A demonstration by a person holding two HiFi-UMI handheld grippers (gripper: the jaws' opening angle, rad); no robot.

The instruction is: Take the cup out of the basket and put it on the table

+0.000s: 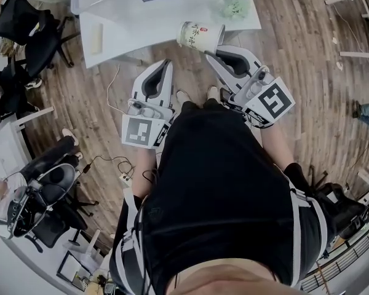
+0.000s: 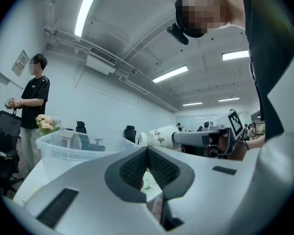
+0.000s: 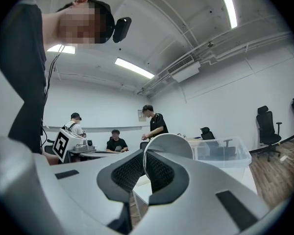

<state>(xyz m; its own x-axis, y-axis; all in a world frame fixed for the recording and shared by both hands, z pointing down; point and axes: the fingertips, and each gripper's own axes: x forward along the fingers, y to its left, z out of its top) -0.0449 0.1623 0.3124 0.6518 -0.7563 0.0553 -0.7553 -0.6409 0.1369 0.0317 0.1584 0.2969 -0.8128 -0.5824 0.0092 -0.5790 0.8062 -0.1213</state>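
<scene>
Right hand-held gripper (image 1: 212, 51) holds the cup (image 1: 200, 34) sideways; table (image 1: 129, 29) edge just behind.

Bright, even light frm ceiling strip lights (image 2: 85, 9); fisheye warp, dark corners in gripper views.

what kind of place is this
Most likely a shared office or lab workspace. Black swivel chairs stand on a wood floor near a long white table. Strip lights run along the ceiling, and people sit at desks.
</scene>
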